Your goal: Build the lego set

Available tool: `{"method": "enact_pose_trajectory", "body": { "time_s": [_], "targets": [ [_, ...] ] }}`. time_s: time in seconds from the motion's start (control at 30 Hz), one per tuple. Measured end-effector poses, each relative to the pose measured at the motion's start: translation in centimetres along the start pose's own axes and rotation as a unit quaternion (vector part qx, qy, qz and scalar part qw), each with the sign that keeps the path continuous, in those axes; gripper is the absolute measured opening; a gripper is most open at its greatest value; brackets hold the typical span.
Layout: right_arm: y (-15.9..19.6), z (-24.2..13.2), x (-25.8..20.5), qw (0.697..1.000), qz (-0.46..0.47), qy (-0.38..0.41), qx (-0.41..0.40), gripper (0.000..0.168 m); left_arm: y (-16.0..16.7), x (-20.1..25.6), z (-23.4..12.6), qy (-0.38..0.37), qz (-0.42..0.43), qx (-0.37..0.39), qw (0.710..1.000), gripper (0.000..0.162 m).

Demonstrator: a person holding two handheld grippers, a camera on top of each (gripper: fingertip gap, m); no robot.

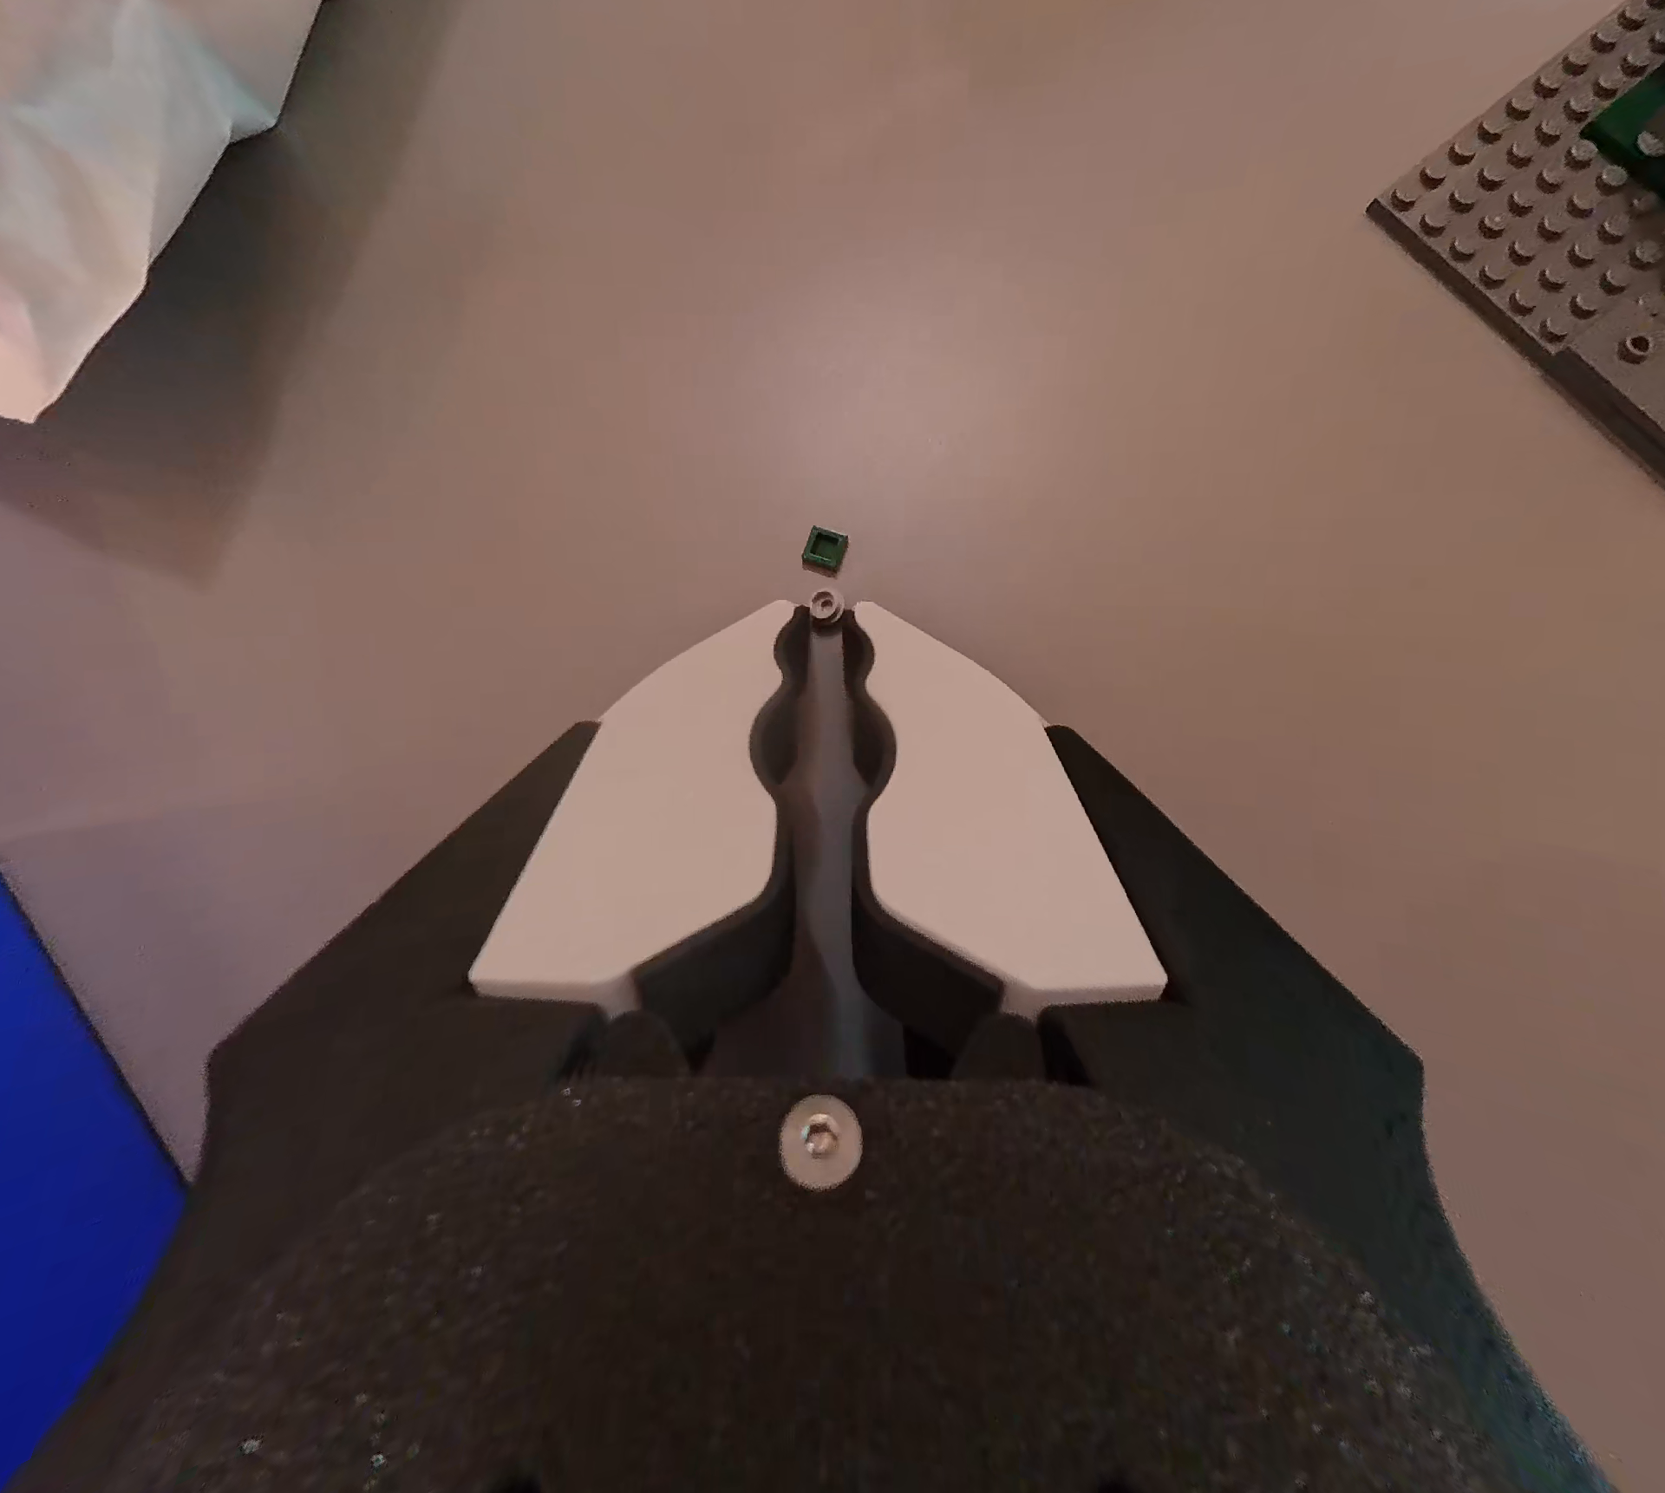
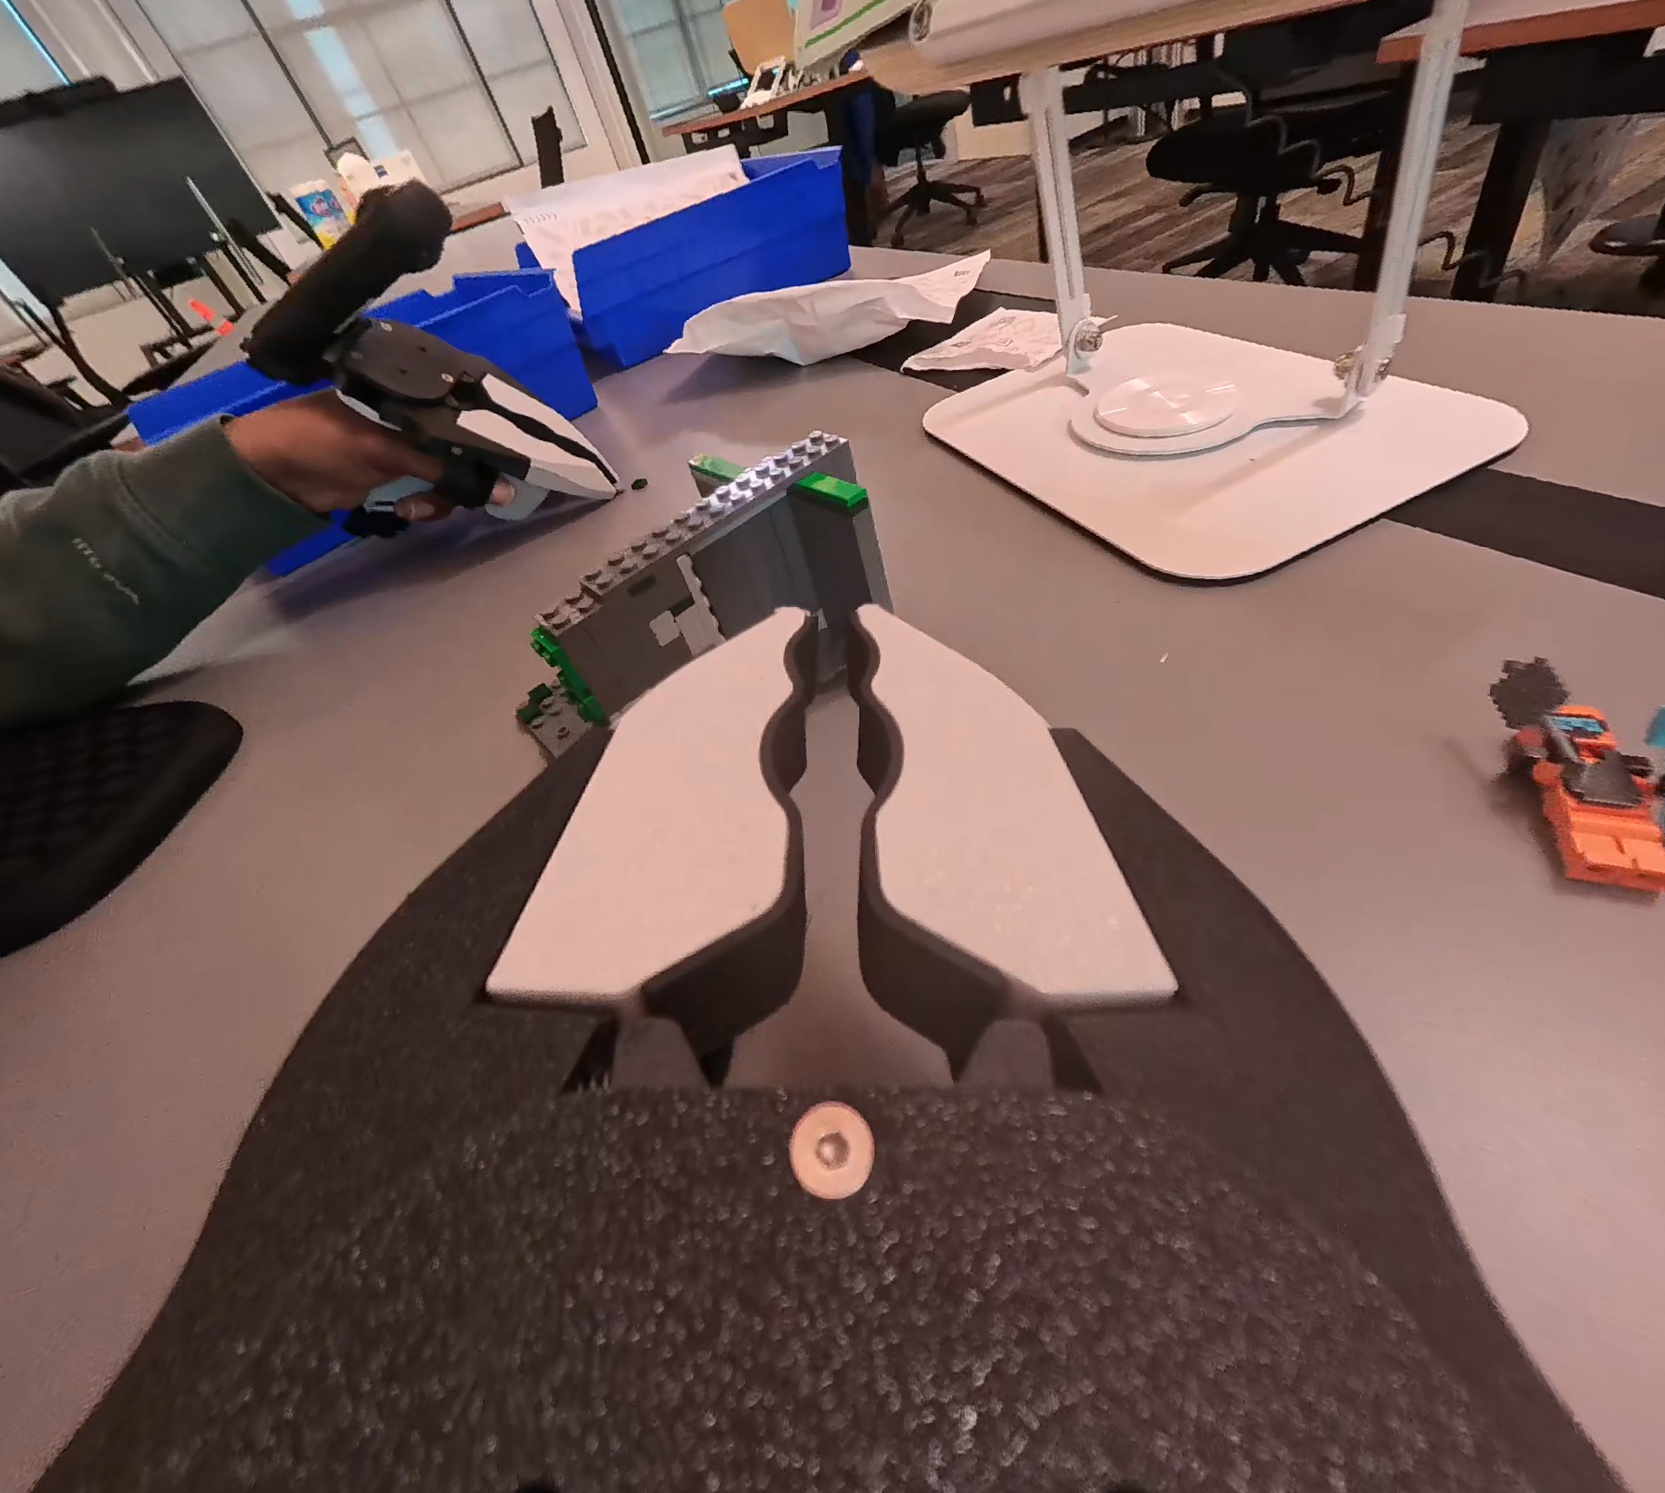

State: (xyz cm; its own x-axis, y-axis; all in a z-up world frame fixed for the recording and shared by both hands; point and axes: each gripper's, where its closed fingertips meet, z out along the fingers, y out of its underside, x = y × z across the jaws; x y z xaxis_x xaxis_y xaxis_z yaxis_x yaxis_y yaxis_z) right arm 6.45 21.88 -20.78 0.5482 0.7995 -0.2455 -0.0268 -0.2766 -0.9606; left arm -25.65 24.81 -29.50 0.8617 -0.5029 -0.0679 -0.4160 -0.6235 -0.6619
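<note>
In the left wrist view my left gripper [image 1: 826, 607] points down at the grey table, its tips closed on a small grey round lego piece [image 1: 826, 603]. A small dark green square tile [image 1: 825, 549] lies just beyond the tips. The grey studded baseplate [image 1: 1550, 189] shows at the right edge. In the right wrist view my right gripper [image 2: 833, 616] is closed on the edge of the grey lego build [image 2: 721, 576], which has green pieces and stands tilted up. The left gripper [image 2: 613, 489], held by a hand, touches the table to its left.
A white stand [image 2: 1225, 450] with an instruction booklet is at the back right. Blue bins [image 2: 703, 261] and crumpled white paper bags [image 2: 811, 319] are at the back. An orange lego model [image 2: 1595, 801] lies at the right. A black pad [image 2: 81, 801] lies at the left. Tip to tip, the grippers are about 35 centimetres apart. The grey studded baseplate [image 1: 1550, 189] sits 15 centimetres or so from the ends of my left fingers.
</note>
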Motion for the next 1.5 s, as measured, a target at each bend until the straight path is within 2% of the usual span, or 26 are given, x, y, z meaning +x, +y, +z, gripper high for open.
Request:
{"method": "enact_pose_trajectory", "body": {
  "time_s": [0.47, 0.57, 0.67, 0.83, 0.93, 1.03, 1.13, 1.27, 1.33, 1.5],
  "targets": [
    [1.1, 0.3, -0.2, 0.999, -0.033, 0.006, -0.026, 0.005, 0.0, 0.3, 0.0, 0.011, 0.007, 0.01, 1.0, 0.018],
    [1.3, 0.4, -0.2, 0.999, -0.036, 0.006, -0.031, 0.005, -0.1, 0.4, 0.1, 0.015, 0.011, 0.011, 1.0, 0.016],
    [1.5, 0.5, -0.2, 0.998, -0.043, 0.008, -0.038, 0.005, -0.2, 0.5, 0.2, 0.008, 0.025, 0.011, 1.0, 0.007],
    [1.8, 0.6, -0.3, 0.997, -0.057, 0.012, -0.047, 0.005, -0.4, 1.1, -0.1, 0.003, 0.034, 0.021, 0.999, 0.007],
    [1.9, 0.6, -0.2, 0.997, -0.06, 0.015, -0.048, 0.005, -2.3, 2.7, -2.5, 0.016, 0.025, 0.062, 0.998, 0.007],
    [1.8, 0.5, -0.1, 0.997, -0.058, 0.015, -0.046, 0.005, -5.7, 2.9, -8.2, -0.022, 0.048, 0.119, 0.992, 0.007],
    [1.8, 0.5, -0.2, 0.997, -0.056, 0.014, -0.045, 0.005, -7.1, -1.2, -13.8, -0.095, 0.047, 0.128, 0.986, 0.007],
    [1.9, 0.5, -0.3, 0.997, -0.06, 0.014, -0.048, 0.004, -4.6, -10.3, -17.3, -0.16, -0.009, 0.07, 0.985, 0.007],
    [2.0, 0.6, -0.3, 0.997, -0.063, 0.015, -0.051, 0.004, -1.9, -14.7, -17.4, -0.18, -0.048, 0.027, 0.982, 0.007],
    [2.1, 0.6, -0.4, 0.996, -0.068, 0.017, -0.055, 0.004, 4.9, -20.5, -14.0, -0.175, -0.127, -0.059, 0.975, 0.008]
  ]
}}
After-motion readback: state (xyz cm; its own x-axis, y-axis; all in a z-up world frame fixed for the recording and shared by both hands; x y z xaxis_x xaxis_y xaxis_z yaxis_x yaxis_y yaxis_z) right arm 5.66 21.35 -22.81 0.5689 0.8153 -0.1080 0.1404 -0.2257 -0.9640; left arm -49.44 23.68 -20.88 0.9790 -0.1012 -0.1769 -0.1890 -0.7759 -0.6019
